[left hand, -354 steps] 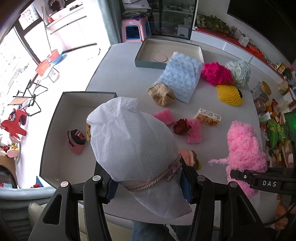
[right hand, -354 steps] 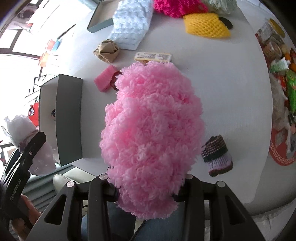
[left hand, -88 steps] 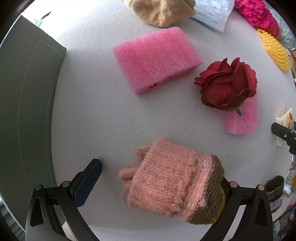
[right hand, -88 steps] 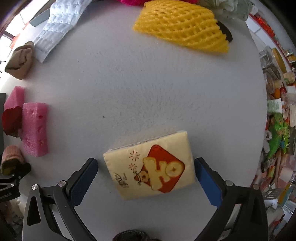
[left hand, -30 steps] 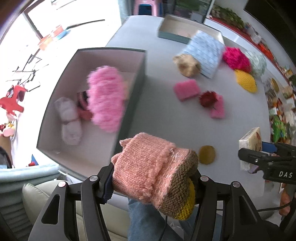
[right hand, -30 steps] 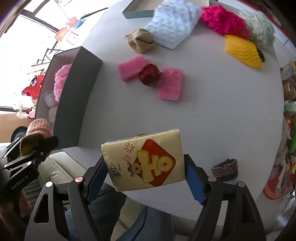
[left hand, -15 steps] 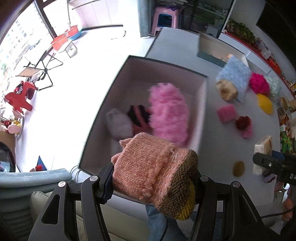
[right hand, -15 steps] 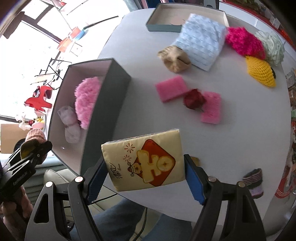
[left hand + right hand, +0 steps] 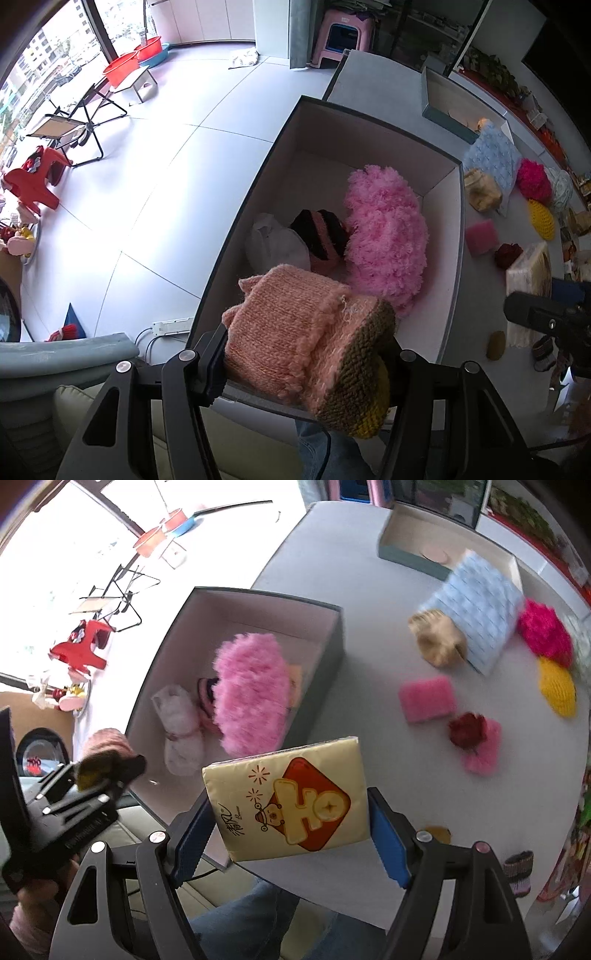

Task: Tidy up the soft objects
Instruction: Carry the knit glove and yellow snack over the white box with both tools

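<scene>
My left gripper [image 9: 306, 354] is shut on a pink knitted bootie [image 9: 295, 332] with a brown and yellow sole, held above the near end of the dark open box [image 9: 456, 236]. The box holds a fluffy pink ball [image 9: 388, 236], a white pouch [image 9: 275, 245] and a pink-and-black knit piece [image 9: 323, 234]. My right gripper [image 9: 291, 834] is shut on a yellow tissue pack [image 9: 291, 797], held above the table edge beside the box [image 9: 325, 672]. The left gripper with the bootie also shows in the right wrist view [image 9: 99, 768].
On the grey table [image 9: 369, 590] lie pink foam blocks [image 9: 426, 698], a red fabric rose [image 9: 467, 729], a tan sock ball [image 9: 439, 640], a blue quilted pad [image 9: 480, 609], a magenta pompom [image 9: 545, 631], a yellow net piece [image 9: 557, 690] and a teal tray [image 9: 410, 542]. A small knit bootie [image 9: 519, 871] sits at the near right edge.
My left gripper has carried the bootie further over the box's near end. My right gripper has swung left with the tissue pack towards the box.
</scene>
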The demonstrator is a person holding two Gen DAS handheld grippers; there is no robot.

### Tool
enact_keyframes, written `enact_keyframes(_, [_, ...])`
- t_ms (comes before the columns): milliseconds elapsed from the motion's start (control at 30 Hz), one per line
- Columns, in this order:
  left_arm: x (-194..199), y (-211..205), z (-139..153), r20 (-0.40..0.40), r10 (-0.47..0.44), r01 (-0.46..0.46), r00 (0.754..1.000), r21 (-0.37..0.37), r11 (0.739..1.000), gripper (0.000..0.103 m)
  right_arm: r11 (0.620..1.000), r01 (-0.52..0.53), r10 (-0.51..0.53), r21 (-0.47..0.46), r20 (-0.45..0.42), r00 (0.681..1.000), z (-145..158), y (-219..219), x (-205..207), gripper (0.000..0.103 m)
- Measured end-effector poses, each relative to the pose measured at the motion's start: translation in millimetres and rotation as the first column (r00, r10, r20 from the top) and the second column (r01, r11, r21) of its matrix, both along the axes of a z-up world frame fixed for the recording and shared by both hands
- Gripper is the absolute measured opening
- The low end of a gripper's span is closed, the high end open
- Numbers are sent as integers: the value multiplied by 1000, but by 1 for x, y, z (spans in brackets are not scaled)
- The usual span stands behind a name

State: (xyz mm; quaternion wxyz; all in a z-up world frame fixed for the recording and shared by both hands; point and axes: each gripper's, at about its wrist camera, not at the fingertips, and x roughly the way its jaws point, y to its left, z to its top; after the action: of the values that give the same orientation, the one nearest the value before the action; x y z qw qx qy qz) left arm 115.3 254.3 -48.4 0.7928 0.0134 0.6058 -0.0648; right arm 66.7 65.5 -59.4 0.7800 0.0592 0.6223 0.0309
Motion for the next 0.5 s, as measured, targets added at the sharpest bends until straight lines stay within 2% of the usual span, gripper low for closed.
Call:
enact_keyframes(233, [6,2,-14,-24,-5,5,1000,-10,1000,62,999,-41,41,-32,-21,999,-5,30,22,82])
enact_keyframes(500, [12,-1,-22,-31,-15,14,999,-8,1000,62,998,-57,55,-39,-42,998,-10,44,38,82])
